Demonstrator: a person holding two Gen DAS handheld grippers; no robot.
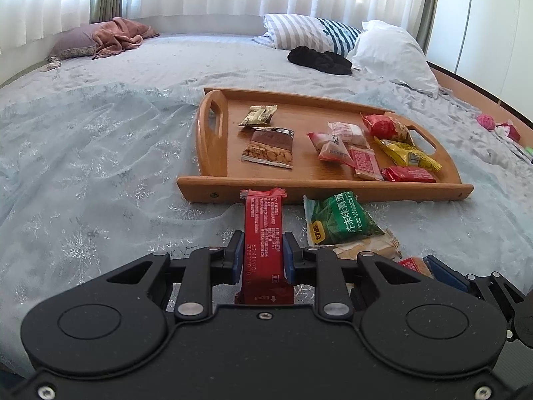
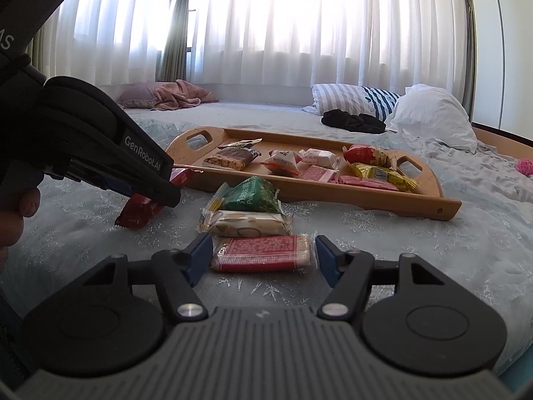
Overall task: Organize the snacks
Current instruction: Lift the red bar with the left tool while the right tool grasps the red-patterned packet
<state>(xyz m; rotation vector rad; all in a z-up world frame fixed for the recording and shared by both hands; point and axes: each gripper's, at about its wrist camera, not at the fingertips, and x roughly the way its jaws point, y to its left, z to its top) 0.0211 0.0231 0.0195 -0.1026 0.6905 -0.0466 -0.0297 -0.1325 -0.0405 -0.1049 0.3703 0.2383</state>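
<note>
Left wrist view. Left claw [image 1: 262,255] clamped narrow on a long red snack bar [image 1: 265,240], blue pads pressing both its long sides; bar's far crimped end poking forward, nearly at the near wall of the wooden tray [image 1: 319,185]. Just right of the claw, on the bed cover: green wasabi-pea packet [image 1: 339,221], with a pale packet [image 1: 364,250] behind the claw's right arm. Ahead, inside the tray: peanut packet [image 1: 269,148] at left, a cluster of red, pink and yellow packets toward the right handle. Bare tray floor straight ahead between the peanut packet and that cluster. Left of the claw, wide rumpled bed cover [image 1: 83,166] with snowflake pattern. Far back: pillows, dark clothing, white curtains.

Right wrist view. Right claw [image 2: 263,256] half open, jaws just closing, straddling a red-and-white wafer packet [image 2: 263,253] lying crosswise between the pads; small gaps visible at both ends, pads not pressing yet. Just beyond it, the pale packet [image 2: 246,225], then the green packet [image 2: 253,195], then the tray's near wall [image 2: 366,196]. Off to the left, the left claw's dark body [image 2: 110,153] with the red bar [image 2: 140,211] hanging beneath, a hand [image 2: 20,206] at the frame's edge. Right of the claw, open bed cover [image 2: 449,250].
</note>
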